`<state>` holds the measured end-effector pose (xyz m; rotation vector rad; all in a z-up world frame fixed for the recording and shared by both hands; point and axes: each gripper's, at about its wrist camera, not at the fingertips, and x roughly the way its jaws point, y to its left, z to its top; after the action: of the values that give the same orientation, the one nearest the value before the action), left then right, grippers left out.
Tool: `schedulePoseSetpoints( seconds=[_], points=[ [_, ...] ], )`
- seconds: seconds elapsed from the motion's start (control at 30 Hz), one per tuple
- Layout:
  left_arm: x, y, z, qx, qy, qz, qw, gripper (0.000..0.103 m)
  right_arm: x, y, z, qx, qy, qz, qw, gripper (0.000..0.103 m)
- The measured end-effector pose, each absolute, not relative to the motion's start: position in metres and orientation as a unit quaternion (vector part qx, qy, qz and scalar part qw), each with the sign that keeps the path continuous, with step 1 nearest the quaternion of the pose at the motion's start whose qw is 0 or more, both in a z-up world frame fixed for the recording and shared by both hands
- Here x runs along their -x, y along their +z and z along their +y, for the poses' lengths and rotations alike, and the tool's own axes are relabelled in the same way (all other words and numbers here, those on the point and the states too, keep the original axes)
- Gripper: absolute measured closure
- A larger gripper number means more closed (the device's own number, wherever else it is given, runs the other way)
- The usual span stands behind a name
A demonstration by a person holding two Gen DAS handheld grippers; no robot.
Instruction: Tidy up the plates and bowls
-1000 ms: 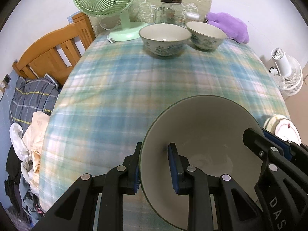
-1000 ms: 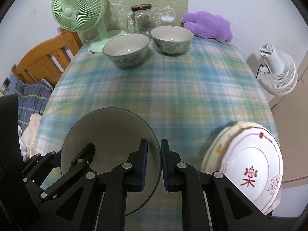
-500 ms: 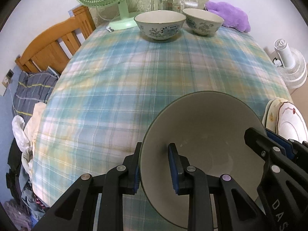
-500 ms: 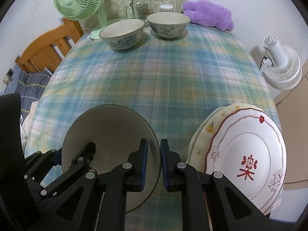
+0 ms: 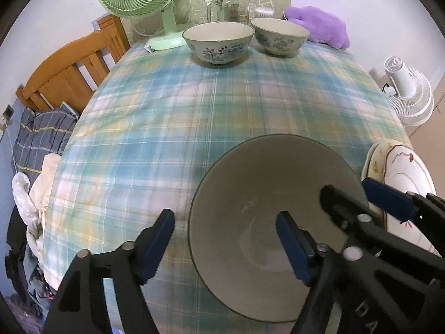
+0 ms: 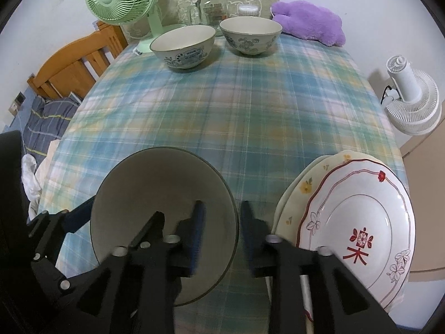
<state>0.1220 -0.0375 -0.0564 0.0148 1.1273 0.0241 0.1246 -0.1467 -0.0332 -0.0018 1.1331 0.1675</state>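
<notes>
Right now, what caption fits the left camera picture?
Both grippers open around the big bowl on the table.

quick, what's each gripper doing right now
left gripper: open, its fingers astride the rim of the large grey bowl, not clamped.
right gripper: open, straddling the same bowl's opposite rim.

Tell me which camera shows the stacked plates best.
The right wrist view: the red-patterned plate shows nearly whole, with the yellow-flowered plate peeking out beneath it. The left wrist view catches only a sliver of the stack at its right edge, partly behind the right gripper.
</notes>
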Motion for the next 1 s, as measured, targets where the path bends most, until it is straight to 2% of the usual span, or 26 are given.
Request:
schedulePoseSetpoints(
  seconds=[0.03,0.13,0.37,1.0],
  points=[
    [-0.121,-0.053,-0.037,-0.005,0.009,0.532,0.847,0.021,-0.124,-0.031,-0.146,0.001,0.081,0.534,0.841,0.050],
    [-0.122,-0.045,-0.033,-0.007,0.004,0.524,0.852,0.015,-0.122,-0.022,-0.144,-0.001,0.084,0.524,0.848,0.043],
    [-0.132,-0.026,-0.021,0.006,-0.021,0.512,0.859,0.013,-0.130,-0.002,-0.133,-0.012,0.079,0.511,0.856,0.034],
    [-0.223,0.029,-0.001,0.012,-0.007,0.448,0.894,0.014,-0.216,0.055,-0.113,-0.008,0.045,0.451,0.891,0.033]
  ],
)
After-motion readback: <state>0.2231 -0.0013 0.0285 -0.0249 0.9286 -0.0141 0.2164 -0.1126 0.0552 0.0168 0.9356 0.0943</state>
